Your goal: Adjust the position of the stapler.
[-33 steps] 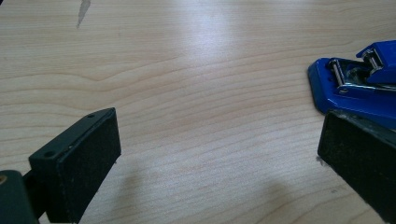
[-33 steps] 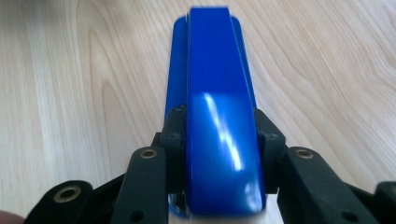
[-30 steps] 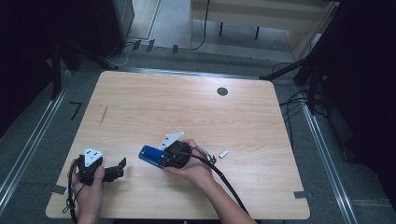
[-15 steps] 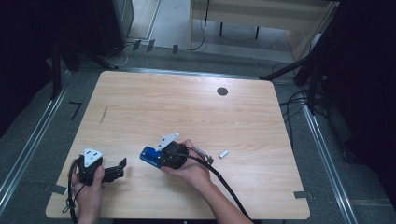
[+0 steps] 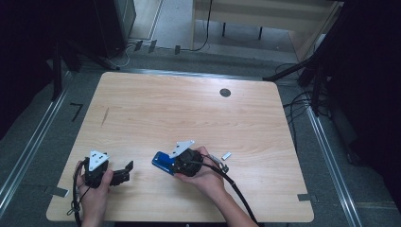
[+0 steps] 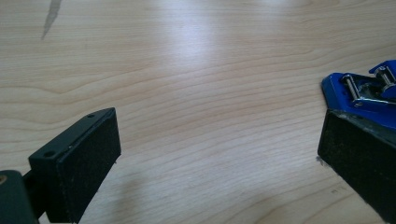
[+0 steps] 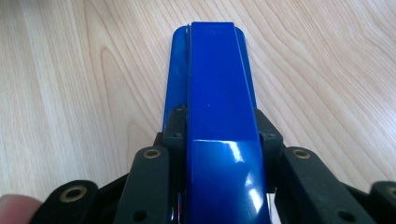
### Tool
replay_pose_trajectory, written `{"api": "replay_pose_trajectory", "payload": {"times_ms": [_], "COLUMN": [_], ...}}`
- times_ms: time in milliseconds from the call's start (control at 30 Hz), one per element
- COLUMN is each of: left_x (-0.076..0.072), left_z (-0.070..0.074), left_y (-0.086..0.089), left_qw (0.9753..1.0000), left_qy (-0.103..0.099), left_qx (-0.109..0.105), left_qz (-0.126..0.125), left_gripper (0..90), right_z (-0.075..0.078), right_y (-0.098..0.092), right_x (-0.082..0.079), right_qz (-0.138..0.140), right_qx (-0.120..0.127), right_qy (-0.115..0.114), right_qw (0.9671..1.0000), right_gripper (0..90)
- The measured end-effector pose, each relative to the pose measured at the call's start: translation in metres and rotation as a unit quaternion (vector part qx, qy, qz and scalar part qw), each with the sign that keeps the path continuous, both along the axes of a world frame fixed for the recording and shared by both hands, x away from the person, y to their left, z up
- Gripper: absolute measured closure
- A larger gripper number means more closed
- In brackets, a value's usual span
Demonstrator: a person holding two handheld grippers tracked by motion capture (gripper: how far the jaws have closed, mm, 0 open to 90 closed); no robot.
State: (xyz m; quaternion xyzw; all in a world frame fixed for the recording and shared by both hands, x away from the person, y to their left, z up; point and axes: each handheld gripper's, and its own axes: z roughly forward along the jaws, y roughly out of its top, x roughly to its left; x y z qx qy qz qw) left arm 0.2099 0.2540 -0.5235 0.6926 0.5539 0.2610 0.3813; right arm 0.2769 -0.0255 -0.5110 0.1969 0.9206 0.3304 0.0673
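While the right tongs (image 5: pixel 177 163) pinch the blue stapler (image 5: pixel 162 161) across its width near the rear, the stapler's long axis runs straight ahead of them, nose pointing toward the left tongs (image 5: pixel 124 172). The stapler sits low over the worktop (image 5: pixel 189 113), near its front edge; contact with the surface cannot be confirmed. The left tongs are spread wide and carry nothing, resting just left of the stapler's nose (image 6: pixel 359 91). Any handover therefore closes along this axis, with the left hand (image 5: pixel 92 189) nearer the free end.

Overhead view; two close table-level (image 5: pixel 198 109) views
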Motion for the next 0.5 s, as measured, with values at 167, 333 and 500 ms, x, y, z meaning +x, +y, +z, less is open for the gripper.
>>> {"api": "replay_pose_trajectory", "payload": {"times_ms": [167, 333, 500], "left_x": [-0.001, -0.002, -0.004], "left_z": [0.001, 0.003, 0.005], "left_y": [-0.008, -0.014, -0.028], "left_qw": [0.9999, 0.9994, 0.998], "left_qy": [-0.002, -0.008, -0.011], "left_qx": [-0.001, -0.01, -0.011], "left_qz": [-0.016, -0.032, -0.061], "left_gripper": [0.0, 0.0, 0.0], "right_z": [-0.001, -0.001, -0.001], "right_y": [-0.011, -0.02, -0.028], "right_x": [-0.004, -0.009, -0.017], "right_qz": [-0.005, -0.008, -0.013], "right_qx": [0.001, -0.001, 0.0], "right_qy": [-0.001, -0.002, -0.011], "right_qw": [1.0, 1.0, 0.9999], "right_gripper": [67.1, 67.1, 60.5]}}
